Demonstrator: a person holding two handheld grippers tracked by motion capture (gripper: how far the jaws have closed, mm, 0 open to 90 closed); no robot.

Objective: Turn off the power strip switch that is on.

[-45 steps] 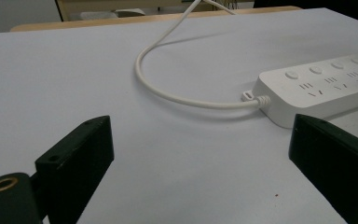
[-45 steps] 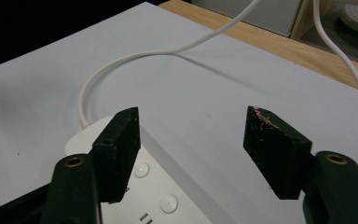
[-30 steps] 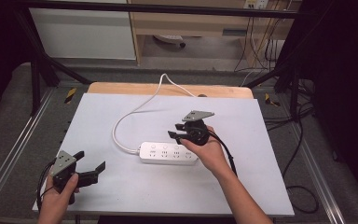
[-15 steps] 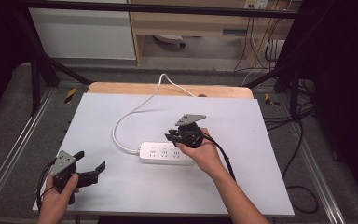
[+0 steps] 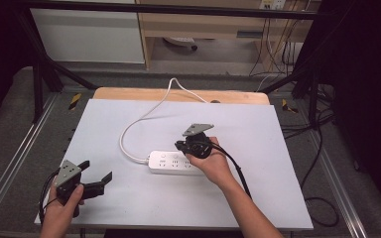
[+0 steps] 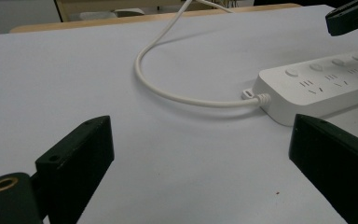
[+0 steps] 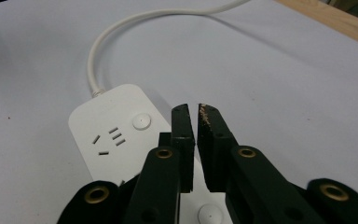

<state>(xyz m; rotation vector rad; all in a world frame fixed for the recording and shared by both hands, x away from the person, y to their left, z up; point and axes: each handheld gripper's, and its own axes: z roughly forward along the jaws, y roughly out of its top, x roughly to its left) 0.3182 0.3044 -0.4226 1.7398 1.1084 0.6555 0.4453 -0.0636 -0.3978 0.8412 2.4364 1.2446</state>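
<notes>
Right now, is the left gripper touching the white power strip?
Apart. In the left gripper view, the left gripper has its jaws spread wide with bare table between them, and the power strip lies beyond. The high view shows a wide gap too.

Left hand-held gripper (image 5: 95, 181) low at near left, jaws spread wide, right hand-held gripper (image 5: 180, 145) mid-table, jaws nearly together

White power strip (image 5: 174, 162) (white cord (image 5: 138, 119)), pale grey table (image 5: 278, 163), black jaws
</notes>
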